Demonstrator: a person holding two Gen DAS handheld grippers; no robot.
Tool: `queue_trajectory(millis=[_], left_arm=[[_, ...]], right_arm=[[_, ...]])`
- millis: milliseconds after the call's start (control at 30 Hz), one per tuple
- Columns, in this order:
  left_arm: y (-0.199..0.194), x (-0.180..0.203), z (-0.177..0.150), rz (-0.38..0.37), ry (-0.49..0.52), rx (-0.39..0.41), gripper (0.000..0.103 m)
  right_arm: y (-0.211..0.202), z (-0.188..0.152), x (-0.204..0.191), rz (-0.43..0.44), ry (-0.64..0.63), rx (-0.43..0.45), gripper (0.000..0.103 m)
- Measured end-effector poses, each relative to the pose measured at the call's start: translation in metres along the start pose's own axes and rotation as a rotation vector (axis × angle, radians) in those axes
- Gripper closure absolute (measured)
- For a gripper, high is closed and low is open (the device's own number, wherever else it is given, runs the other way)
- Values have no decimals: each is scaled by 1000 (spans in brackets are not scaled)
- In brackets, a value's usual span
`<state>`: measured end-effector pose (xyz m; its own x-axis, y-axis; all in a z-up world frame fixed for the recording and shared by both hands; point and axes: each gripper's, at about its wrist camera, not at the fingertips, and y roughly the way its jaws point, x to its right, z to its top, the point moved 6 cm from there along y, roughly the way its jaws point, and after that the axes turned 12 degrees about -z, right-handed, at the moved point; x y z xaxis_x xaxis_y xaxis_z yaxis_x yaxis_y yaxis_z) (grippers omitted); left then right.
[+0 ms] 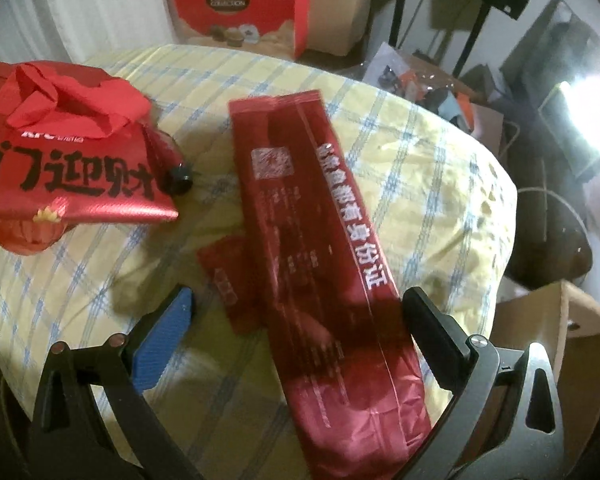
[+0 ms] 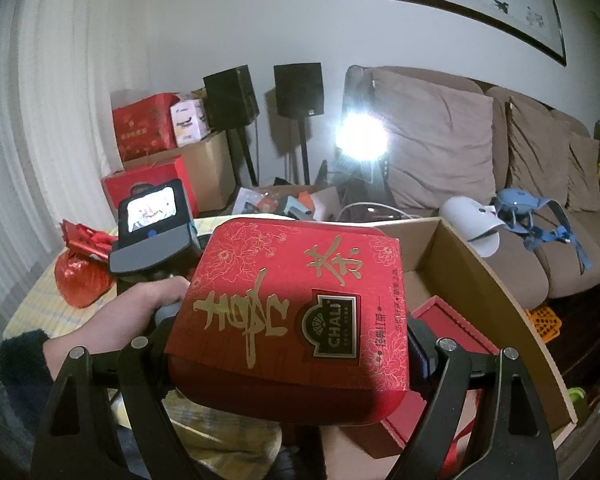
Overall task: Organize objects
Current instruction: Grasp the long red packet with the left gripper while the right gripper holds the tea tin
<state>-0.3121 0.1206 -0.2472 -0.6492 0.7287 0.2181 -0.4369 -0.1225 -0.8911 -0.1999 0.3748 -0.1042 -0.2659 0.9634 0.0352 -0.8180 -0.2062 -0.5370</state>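
Right gripper (image 2: 288,344): nearest in its own view, jaws spread wide and clamped on the two sides of the tea box (image 2: 296,304), which fills the gap between them.
Tea box: red with gold characters and a CHALI badge, tilted, held up in the air in front of the carton (image 2: 496,284) (its lid faces the camera).
Carton: open brown cardboard, just behind and right of the tea box; a flat red box (image 2: 452,328) lies inside it.
Left gripper (image 1: 296,304): jaws spread, pointing steeply down at the bed (image 1: 440,168); the near end of the long pouch (image 1: 320,240) lies between the fingers, but whether the pads touch it cannot be told.
Long pouch: dark red foil with white print, lying flat on the checked yellow bedcover, running from near right to far left.
Small packet (image 1: 226,276): dark red, tucked partly under the pouch's left edge.
Red bag (image 1: 68,148): far left on the bed, with cloth handles and black characters.
Hand (image 2: 140,308): left of the tea box, holding the other gripper's handle.
Sofa (image 2: 500,168): far right, with beige cushions.
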Motion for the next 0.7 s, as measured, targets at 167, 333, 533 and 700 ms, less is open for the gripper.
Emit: queue_trajectory(millis=[167,333,533,700], left_arm=[[-1,8,-1,0,67,24,0],[-18,3,-4,-117,144,60,50],[-37,-23,-11,-329,141,-10,65],[-71,-29,-10,-407,249,12,67]], right_arm=[[2,-1,-1,-4,0,-7,16],[2,-1,0,-2,7,-9,16],[1,-4,-5,12,-3,-5,16],[3,-8,-11,24,-14,-14,16]])
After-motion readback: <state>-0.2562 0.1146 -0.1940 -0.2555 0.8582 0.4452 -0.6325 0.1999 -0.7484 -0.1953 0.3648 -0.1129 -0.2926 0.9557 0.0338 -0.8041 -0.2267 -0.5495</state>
